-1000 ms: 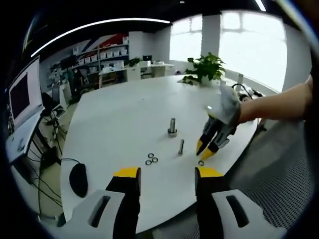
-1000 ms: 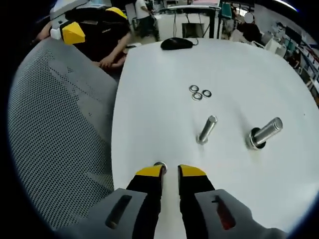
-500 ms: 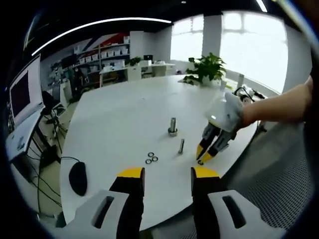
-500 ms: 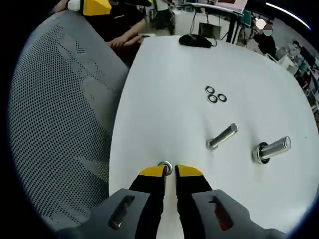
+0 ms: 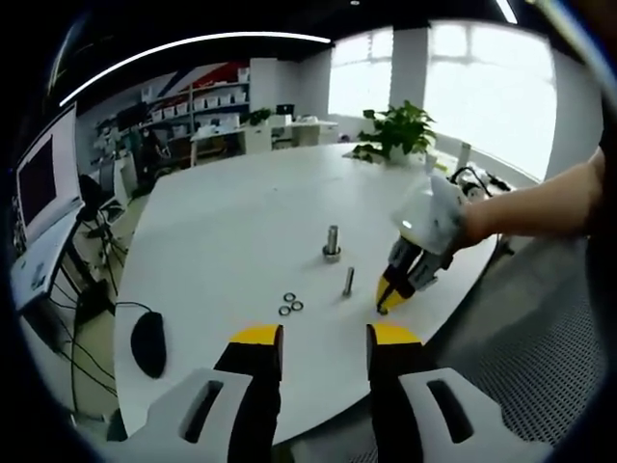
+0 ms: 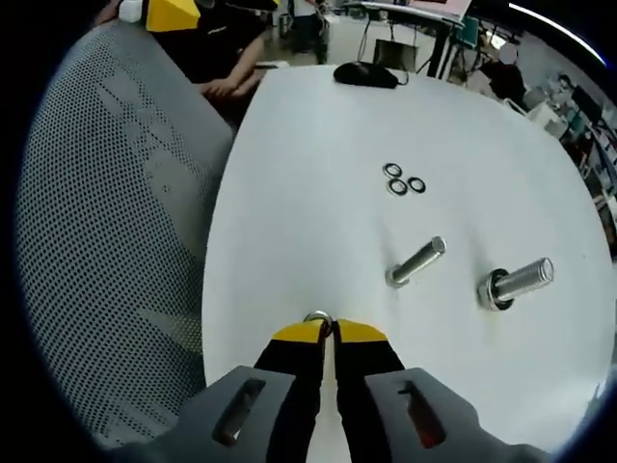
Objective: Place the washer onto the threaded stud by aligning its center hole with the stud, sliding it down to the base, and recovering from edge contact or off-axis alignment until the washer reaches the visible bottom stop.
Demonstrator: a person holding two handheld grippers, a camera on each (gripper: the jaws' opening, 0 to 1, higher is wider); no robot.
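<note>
A small steel washer (image 6: 317,317) lies near the white table's (image 6: 289,174) edge, pinched at the tips of my right gripper (image 6: 328,334), whose jaws stand almost together on it. In the left gripper view the right gripper (image 5: 395,291) points down at that washer (image 5: 383,310). A thin threaded stud (image 6: 416,261) and a thicker stud (image 6: 516,282) with a ring at its base stand beyond it. The thin stud (image 5: 348,281) and thick stud (image 5: 332,241) stand upright mid-table. My left gripper (image 5: 323,338) hovers open over the near edge, holding nothing.
Three spare washers (image 6: 403,181) lie in a cluster past the studs, and a black mouse (image 6: 364,74) sits at the far edge. A grey mesh chair (image 6: 106,241) is beside the table. A potted plant (image 5: 397,130) stands at the table's back.
The right gripper's jaws have drawn together around the washer at the table edge. The left gripper's jaws have narrowed slightly; both views shifted a little.
</note>
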